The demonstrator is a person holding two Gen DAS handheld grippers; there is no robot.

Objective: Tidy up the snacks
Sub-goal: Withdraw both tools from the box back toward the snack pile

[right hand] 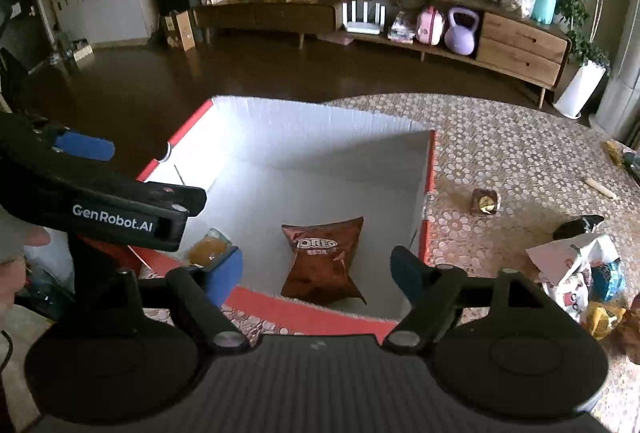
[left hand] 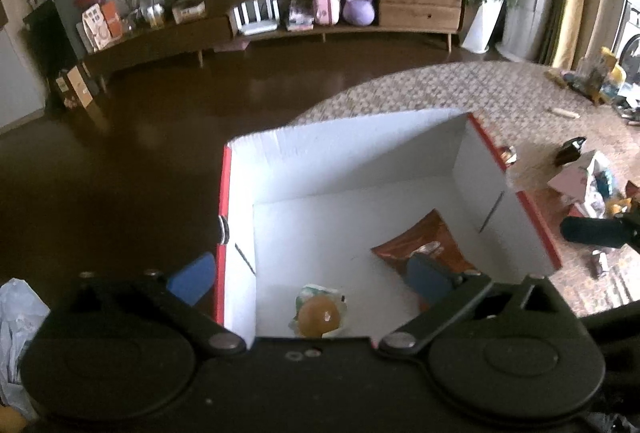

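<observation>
Looking through my left wrist camera, I hover my left gripper (left hand: 310, 273) over the white cardboard box with red outer walls (left hand: 352, 153), its blue fingers (left hand: 192, 278) spread wide and holding nothing. One finger sits outside the box's left wall, the other above the brown crinkly Oreo snack bag (left hand: 424, 245) lying on the box floor at lower right. A small clear-wrapped orange-brown round snack (left hand: 320, 315) rests at the bottom centre, close to the near wall.

Through the right wrist camera, my right gripper (right hand: 318, 269) also stands open and empty above the box, the Oreo bag lying flat in the frame's centre between the fingers. The left gripper reaches in from the left edge. That bag looks light, soft and air-filled; I would pinch a crimped edge gently, judging the contents crushable. More wrapped snacks (right hand: 584, 281) pile at the right on the bench's pebble-patterned cover (right hand: 500, 137), and a small brown snack cup (right hand: 485, 202) sits just beside the box. Beyond lie a dark glossy floor and a long wooden sideboard (right hand: 516, 41).
</observation>
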